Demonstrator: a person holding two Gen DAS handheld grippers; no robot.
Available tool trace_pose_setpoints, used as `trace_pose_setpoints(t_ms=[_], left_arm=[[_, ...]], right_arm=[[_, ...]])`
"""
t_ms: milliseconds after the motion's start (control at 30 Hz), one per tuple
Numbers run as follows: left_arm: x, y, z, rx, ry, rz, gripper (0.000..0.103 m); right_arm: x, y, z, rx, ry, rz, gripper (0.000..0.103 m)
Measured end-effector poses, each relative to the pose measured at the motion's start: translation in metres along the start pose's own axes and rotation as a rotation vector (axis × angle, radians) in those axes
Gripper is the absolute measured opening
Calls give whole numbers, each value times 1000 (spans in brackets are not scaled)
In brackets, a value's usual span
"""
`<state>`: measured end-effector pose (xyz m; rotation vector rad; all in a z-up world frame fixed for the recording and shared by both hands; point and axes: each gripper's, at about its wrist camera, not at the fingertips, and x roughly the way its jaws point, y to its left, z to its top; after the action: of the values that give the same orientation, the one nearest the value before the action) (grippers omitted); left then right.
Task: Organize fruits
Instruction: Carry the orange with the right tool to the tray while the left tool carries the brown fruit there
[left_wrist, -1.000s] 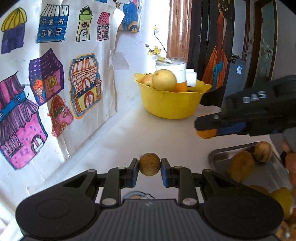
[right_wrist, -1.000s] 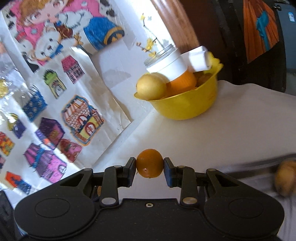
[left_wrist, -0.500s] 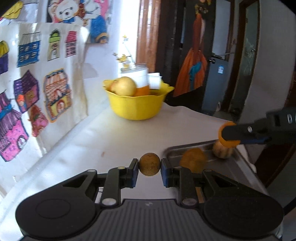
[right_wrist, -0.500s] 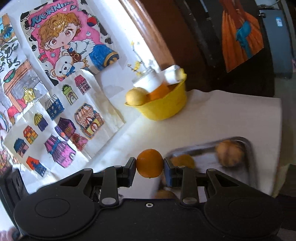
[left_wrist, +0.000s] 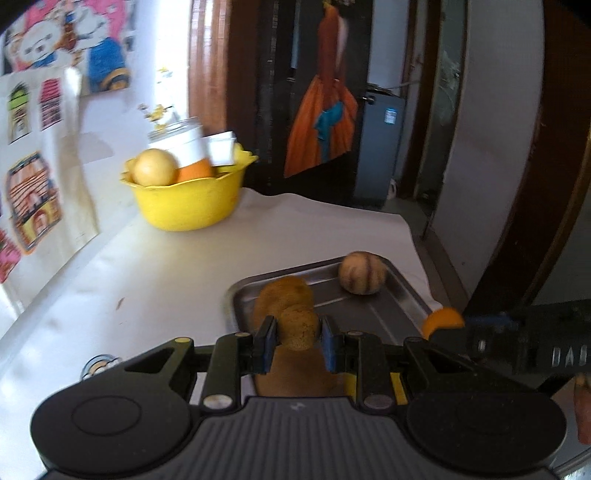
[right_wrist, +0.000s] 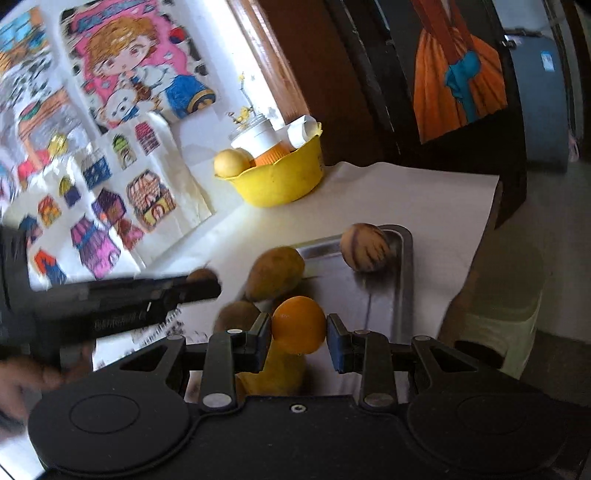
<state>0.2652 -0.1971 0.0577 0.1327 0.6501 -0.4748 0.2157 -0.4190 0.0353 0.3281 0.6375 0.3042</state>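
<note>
Steel tray (left_wrist: 400, 295) at counter's near right corner held several fruits; left gripper (left_wrist: 297, 332) clamped a brown fruit (left_wrist: 298, 329), right gripper (right_wrist: 298, 331) an orange (right_wrist: 299, 325), both above tray, unreleased; bowl (left_wrist: 188, 201) still full.

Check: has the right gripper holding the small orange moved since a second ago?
Yes. The right gripper, shut on the small orange, pulled back from the yellow plastic bowl to over the metal tray.

Left gripper (left_wrist: 297, 330): jaws clamped on a round brown fruit (left_wrist: 298, 328). Right gripper (right_wrist: 298, 329): jaws clamped on an orange (right_wrist: 299, 324). Both angled downward.
</note>
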Motion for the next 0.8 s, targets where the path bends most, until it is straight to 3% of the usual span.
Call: trace_pose_setpoints(t_ms=[433, 800], left_arm=[[65, -32, 10, 0, 108, -39, 28], [95, -43, 12, 34, 169, -45, 28]], right_arm=[[3, -10, -41, -249, -62, -35, 34], [22, -18, -51, -297, -92, -38, 35]])
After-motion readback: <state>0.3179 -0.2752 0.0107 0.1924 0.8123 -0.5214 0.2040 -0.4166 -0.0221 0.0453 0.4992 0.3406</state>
